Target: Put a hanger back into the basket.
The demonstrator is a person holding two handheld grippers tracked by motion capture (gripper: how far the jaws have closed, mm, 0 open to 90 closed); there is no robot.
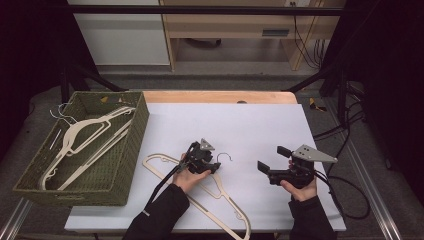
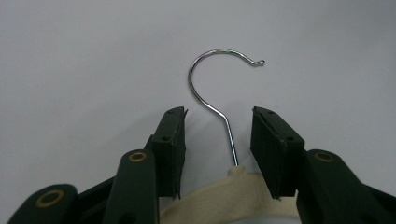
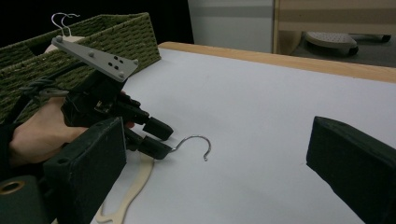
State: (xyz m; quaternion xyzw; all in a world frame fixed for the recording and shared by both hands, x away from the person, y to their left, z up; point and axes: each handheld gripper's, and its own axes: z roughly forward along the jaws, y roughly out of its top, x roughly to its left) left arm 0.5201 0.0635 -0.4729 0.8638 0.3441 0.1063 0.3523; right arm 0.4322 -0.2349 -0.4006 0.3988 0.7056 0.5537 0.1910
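Note:
A cream wooden hanger with a metal hook lies flat on the white table. My left gripper is low over the hanger's neck. In the left gripper view its jaws straddle the hook's wire shaft and the cream neck. A gap shows on both sides of the wire, so nothing is pinched. The right gripper view shows that gripper with the hook sticking out past it. My right gripper hovers to the right, jaws wide and empty.
A green wicker basket stands at the table's left edge with several cream hangers inside. Cables trail off the table's right side. A wooden strip runs along the far edge.

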